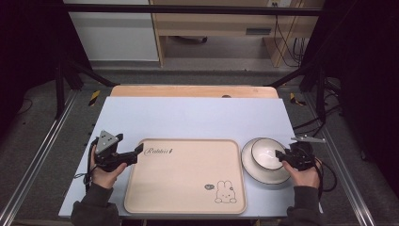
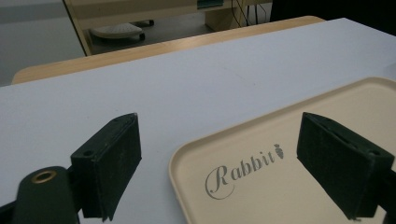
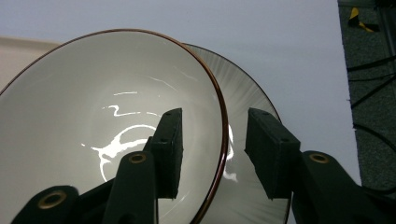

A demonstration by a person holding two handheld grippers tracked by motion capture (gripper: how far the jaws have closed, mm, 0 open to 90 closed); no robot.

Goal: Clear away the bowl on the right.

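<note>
One beige tray (image 1: 183, 176) printed "Rabbit" beside a cartoon bunny lies between the wide-open left gripper (image 2: 219, 163) jaws, while the right gripper (image 3: 212, 149), parted, straddles the rim of one white bowl (image 3: 93, 121) sitting on one plate (image 3: 252, 93).

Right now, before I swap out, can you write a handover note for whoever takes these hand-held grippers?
Left hand-held gripper: open, jaws straddling the near-left corner of the tray, gripping nothing.
Right hand-held gripper: open, one jaw inside the bowl, one outside its rim, not yet closed.
Bowl sits on the plate, right of the tray.
Done: both approaches. Likely left: close on the rim, lift the bowl, probably onto the tray.
</note>
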